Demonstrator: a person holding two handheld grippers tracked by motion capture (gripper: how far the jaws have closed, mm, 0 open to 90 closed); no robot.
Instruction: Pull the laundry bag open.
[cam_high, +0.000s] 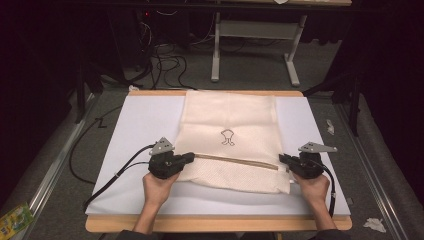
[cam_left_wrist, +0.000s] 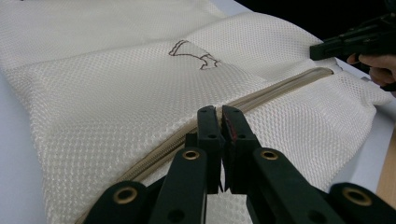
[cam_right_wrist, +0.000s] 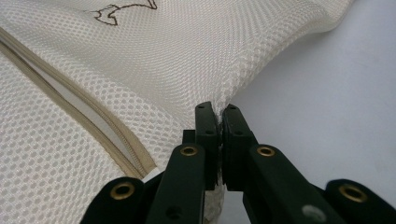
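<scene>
A cream mesh bag (cam_high: 230, 117) lies flat on the white board (cam_high: 135, 125), with a small dark outline emblem (cam_high: 227, 137) at its middle. A tan zipper (cam_high: 235, 161) runs across its near part, partly open at the right end. My left gripper (cam_high: 191, 157) is at the zipper's left end, jaws shut over the zipper line (cam_left_wrist: 280, 91); what they pinch is hidden. My right gripper (cam_high: 281, 158) is shut on the mesh (cam_right_wrist: 187, 56) at the bag's right edge, just beyond the zipper (cam_right_wrist: 93, 121) end. The left gripper view shows the left gripper (cam_left_wrist: 218, 112) and the right gripper (cam_left_wrist: 317, 50) farther off.
The board rests on a wooden table top (cam_high: 215, 224). A black cable (cam_high: 110, 170) trails off the board's left side. A white table frame (cam_high: 215, 50) and tangled wires stand on the floor beyond. A green packet (cam_high: 15, 220) and crumpled paper (cam_high: 374, 224) lie beside the table.
</scene>
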